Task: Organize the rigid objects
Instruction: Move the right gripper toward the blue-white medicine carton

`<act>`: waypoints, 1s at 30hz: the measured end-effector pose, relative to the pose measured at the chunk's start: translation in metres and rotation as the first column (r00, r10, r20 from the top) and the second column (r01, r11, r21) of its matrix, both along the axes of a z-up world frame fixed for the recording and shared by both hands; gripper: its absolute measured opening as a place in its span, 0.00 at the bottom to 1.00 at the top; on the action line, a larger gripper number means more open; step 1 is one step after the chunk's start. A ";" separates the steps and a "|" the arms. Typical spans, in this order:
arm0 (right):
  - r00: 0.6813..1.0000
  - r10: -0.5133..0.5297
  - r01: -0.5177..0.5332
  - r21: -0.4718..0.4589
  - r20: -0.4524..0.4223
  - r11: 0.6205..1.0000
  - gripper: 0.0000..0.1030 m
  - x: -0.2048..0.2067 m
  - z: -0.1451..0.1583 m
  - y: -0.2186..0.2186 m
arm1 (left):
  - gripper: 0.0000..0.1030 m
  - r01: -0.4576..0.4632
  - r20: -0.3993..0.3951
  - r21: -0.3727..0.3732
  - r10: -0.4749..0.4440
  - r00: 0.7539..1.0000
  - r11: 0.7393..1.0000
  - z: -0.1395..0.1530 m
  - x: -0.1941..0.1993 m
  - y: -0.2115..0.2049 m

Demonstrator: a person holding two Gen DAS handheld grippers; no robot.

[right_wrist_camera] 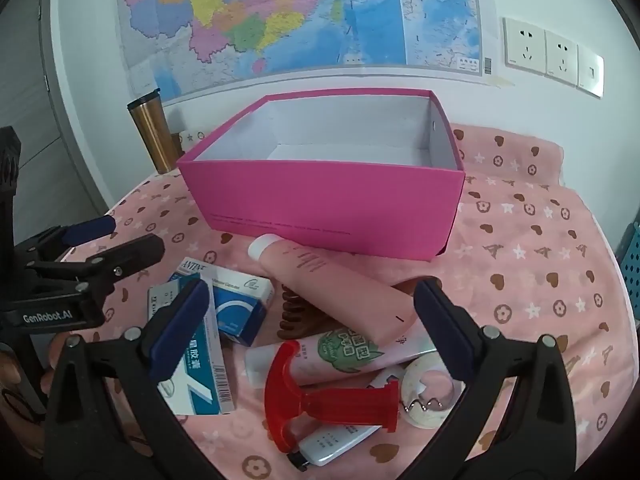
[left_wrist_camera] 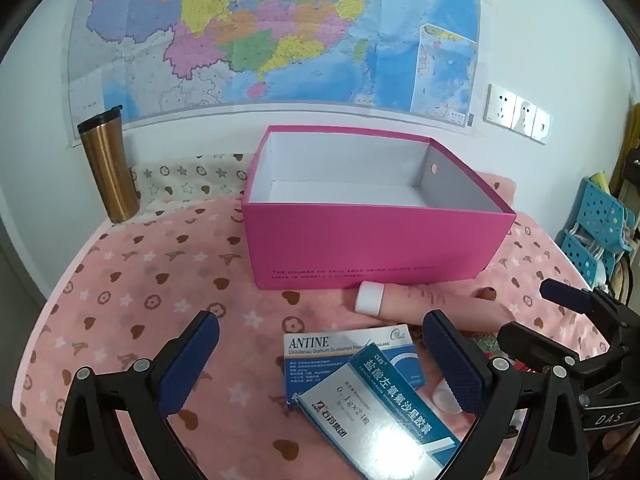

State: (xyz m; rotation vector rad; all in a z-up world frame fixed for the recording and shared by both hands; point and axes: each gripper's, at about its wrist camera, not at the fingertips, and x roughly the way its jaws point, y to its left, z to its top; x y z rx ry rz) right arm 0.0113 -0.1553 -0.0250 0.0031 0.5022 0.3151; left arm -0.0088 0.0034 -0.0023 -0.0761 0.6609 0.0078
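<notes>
An open, empty pink box stands on the patterned cloth. In front of it lies a pile: two blue medicine boxes, a pink tube, a green-labelled tube, a brown hair claw, a red T-handled tool and a tape roll. My left gripper hovers open over the medicine boxes. Over the tubes and the red tool, my right gripper is open too. Neither holds anything.
A bronze tumbler stands at the back left by the wall. Blue perforated baskets sit off the table's right side. A map and wall sockets are behind the box. Pink cloth to the right is bare.
</notes>
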 end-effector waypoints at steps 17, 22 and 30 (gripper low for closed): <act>1.000 0.008 -0.008 0.009 -0.006 1.000 0.99 -0.004 0.002 0.003 | 1.00 -0.021 -0.009 0.014 0.021 1.000 1.000 -0.001 -0.004 0.000; 1.000 0.014 -0.014 0.013 -0.007 1.000 0.99 -0.004 0.001 0.003 | 1.00 -0.025 -0.009 0.014 0.025 1.000 1.000 -0.002 -0.004 0.000; 1.000 0.015 -0.015 0.016 -0.013 1.000 0.99 -0.004 0.000 0.003 | 1.00 -0.024 -0.011 0.016 0.024 1.000 1.000 -0.003 -0.004 0.000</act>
